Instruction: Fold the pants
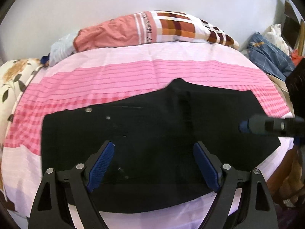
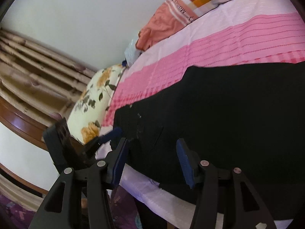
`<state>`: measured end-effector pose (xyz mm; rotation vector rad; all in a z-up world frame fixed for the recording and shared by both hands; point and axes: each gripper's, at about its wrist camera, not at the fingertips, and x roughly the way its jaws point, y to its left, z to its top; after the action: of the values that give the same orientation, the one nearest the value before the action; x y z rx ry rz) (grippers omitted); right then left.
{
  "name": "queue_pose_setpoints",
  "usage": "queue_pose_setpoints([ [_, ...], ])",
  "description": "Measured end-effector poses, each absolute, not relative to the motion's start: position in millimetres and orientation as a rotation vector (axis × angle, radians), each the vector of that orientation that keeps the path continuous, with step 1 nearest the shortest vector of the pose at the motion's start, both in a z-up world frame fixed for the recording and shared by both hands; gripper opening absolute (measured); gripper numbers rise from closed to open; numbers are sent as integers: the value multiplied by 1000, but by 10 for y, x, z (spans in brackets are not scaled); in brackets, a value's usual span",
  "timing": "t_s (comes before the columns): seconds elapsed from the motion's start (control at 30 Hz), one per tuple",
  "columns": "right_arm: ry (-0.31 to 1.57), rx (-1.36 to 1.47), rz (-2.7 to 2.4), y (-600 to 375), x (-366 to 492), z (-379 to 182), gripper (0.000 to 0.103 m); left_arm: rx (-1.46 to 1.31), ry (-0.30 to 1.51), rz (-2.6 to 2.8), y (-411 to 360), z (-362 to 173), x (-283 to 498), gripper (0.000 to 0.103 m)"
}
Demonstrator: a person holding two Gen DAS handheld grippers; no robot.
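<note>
both grippers, left gripper [image 1: 153, 153] & right gripper [image 2: 151, 153], open over black pants [image 1: 152, 133] on bed [image 1: 133, 70]

Left gripper [image 1: 153, 153]: jaws spread wide, blue pads [image 1: 101, 167] facing each other, nothing between them, tilted down and forward. Right gripper [image 2: 152, 159]: jaws also wide apart, empty, camera rolled to one side. In the left view the right gripper [image 1: 266, 126] comes in from the right edge, blurred. In the right view the left gripper [image 2: 106, 136] shows at left, low, blurred.
</note>
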<state>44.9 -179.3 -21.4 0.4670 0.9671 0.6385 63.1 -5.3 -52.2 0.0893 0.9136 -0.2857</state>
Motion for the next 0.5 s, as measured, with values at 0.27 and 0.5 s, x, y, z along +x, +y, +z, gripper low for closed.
queue_pose_setpoints([
  [0.27, 1040, 369, 633, -1438, 387, -366, 58, 100, 897, -230, 270, -485, 651, 88],
  [0.5, 1079, 381, 625, -1347, 365, -466, 61, 97, 886, -185, 555, -481, 668, 89],
])
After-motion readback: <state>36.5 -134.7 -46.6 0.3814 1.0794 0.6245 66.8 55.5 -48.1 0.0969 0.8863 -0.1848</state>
